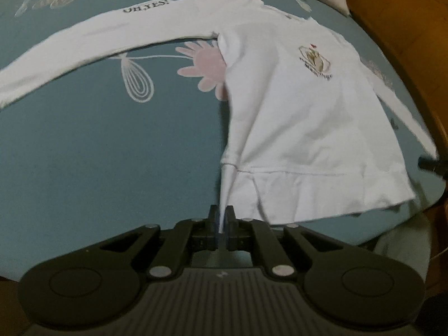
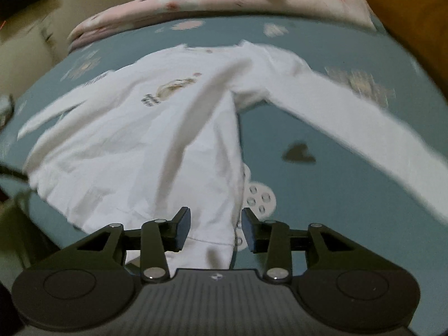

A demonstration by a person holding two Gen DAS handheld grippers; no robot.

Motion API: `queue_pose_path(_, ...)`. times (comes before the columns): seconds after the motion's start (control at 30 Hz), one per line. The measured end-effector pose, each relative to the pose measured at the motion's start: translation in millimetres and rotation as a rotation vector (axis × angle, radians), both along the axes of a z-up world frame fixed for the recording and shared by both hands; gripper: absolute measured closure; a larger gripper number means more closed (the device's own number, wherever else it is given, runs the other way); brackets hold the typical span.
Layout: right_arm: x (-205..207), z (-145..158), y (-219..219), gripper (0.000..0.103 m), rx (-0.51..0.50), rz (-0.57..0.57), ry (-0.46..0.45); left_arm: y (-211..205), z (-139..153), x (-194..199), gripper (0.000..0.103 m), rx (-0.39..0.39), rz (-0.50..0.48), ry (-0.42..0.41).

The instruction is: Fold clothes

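A: What colour is the top?
B: The long-sleeved top (image 1: 302, 128) is white, with a small gold crest on the chest and black lettering on one sleeve.
A: And underneath it?
B: A teal bedsheet (image 1: 98, 151) printed with a white outline whisk, a pale pink flower and beige flowers.
A: The tools?
B: The left claw (image 1: 222, 225) and the right claw (image 2: 215, 231) are black with blue pads.
A: Anything else?
B: A pink blanket (image 2: 196, 5) beyond, and orange-brown wood (image 1: 397, 14) at the edge.
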State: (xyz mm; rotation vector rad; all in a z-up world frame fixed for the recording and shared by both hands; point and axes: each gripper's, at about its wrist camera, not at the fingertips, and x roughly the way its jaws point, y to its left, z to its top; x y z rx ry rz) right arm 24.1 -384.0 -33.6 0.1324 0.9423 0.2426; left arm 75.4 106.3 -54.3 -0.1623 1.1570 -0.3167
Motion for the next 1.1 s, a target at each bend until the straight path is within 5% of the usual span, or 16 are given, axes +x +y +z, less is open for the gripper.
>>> queue_pose_path(0.1,0,-15,-13,0.057,0.105,-0.070,0.053,-3,6,3,0.086,-0.011,-0.020,-0.033)
queue_pose_path(0.17,-1,-25,-13,0.055,0.134,-0.091,0.078,-5,5,6,0.065,-0.013,-0.031,-0.042)
queue_pose_path(0.37,-7,-48,-3,0.051,0.153,-0.122,0.092,-13,-16,17,0.062,0.038,-0.047,-0.018)
queue_pose_path(0.4,-8,-48,-1,0.052,0.158,-0.126,0.087,-14,-19,17,0.062,0.036,-0.054,-0.014)
queue_pose_path(0.43,-8,-49,0,0.065,0.160,-0.129,0.083,-16,-21,17,0.063,0.033,-0.060,-0.011)
queue_pose_path(0.47,-9,-50,2,0.094,0.150,-0.128,0.083,-18,-22,17,0.075,0.028,-0.076,-0.006)
queue_pose_path(0.5,-8,-51,4,0.099,0.145,-0.123,0.090,-20,-22,16,0.089,0.013,-0.089,0.004)
queue_pose_path(0.53,-8,-51,2,0.099,0.162,-0.119,0.091,-20,-21,15,0.101,0.004,-0.090,0.012)
queue_pose_path(0.57,-9,-50,1,0.100,0.174,-0.118,0.087,-21,-19,14,0.103,0.012,-0.094,0.007)
queue_pose_path(0.87,-17,13,-21,0.101,0.067,-0.069,0.013,-14,43,-8,0.103,-0.022,-0.128,-0.103)
queue_pose_path(1.1,-26,11,-22,0.099,-0.012,-0.023,0.120,-15,23,-16,0.102,0.032,-0.144,-0.009)
